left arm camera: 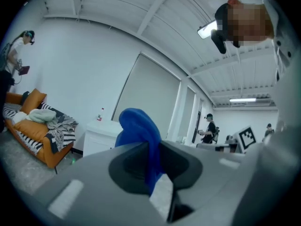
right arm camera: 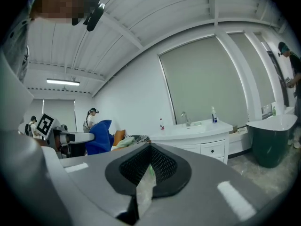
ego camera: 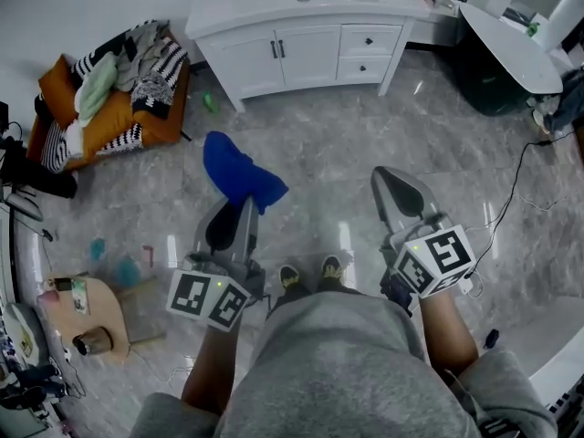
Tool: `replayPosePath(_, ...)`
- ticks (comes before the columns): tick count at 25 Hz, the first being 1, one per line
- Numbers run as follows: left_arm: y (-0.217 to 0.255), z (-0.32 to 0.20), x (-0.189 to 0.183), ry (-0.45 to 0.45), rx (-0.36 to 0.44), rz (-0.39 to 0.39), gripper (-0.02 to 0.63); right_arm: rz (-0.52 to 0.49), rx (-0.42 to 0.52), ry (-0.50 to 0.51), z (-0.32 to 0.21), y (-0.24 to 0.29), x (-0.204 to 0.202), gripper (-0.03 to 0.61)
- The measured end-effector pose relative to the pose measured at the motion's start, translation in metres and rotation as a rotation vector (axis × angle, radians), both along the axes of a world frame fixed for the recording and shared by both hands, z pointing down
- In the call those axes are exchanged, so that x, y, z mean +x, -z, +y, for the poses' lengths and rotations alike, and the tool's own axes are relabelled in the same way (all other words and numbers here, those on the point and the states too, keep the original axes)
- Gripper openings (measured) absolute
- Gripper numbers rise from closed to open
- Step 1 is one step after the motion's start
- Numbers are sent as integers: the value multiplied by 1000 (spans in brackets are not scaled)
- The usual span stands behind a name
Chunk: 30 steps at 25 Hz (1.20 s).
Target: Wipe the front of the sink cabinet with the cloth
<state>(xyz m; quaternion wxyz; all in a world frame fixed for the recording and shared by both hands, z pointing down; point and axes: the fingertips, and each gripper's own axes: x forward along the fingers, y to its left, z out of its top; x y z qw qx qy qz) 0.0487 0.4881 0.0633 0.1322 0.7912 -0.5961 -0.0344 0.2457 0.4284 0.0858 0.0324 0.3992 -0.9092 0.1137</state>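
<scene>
The white sink cabinet [ego camera: 301, 48] stands against the far wall, a few steps ahead of my feet. It also shows in the left gripper view as the cabinet [left arm camera: 99, 136] and in the right gripper view as the cabinet [right arm camera: 200, 142]. My left gripper [ego camera: 235, 210] is shut on a blue cloth [ego camera: 239, 173], which bunches up above the jaws. Seen from the left gripper [left arm camera: 153, 147] itself, the cloth [left arm camera: 137, 133] is pinched in the seam. My right gripper [ego camera: 400, 190] is shut and holds nothing; in its own view the right gripper [right arm camera: 149, 149] has its jaws together.
An orange sofa [ego camera: 109, 108] piled with clothes sits left of the cabinet. A dark green bin [ego camera: 497, 85] under a white tub [ego camera: 511, 48] stands at the right. A small wooden stool [ego camera: 96, 313] is at my left, and a cable [ego camera: 520, 176] crosses the floor.
</scene>
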Motion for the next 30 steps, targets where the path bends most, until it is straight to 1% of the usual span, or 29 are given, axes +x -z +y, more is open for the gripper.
replayPosePath(5,8,-10,25,1,21,-28,60,-52,-19,-9,-13,-1,26,-1)
replayPosePath(8,8,-15,36,-3,24,-39,60,-99,-41,-9,-17,-5,38,-2)
replayPosePath(13,11,-23,46,-1,19,-55,60,-131,-60,-2,-27,-6,46,-2)
replayPosePath(19,11,-30,41,12,15,-63,60,-136,-54,16,-34,-7,39,-2)
replayPosePath(23,8,-38,37,8,18,-64,60,-136,-55,11,-41,-9,34,-2)
replayPosePath(30,-2,-63,16,3,14,-46,60,-90,-48,21,-60,-12,12,-1)
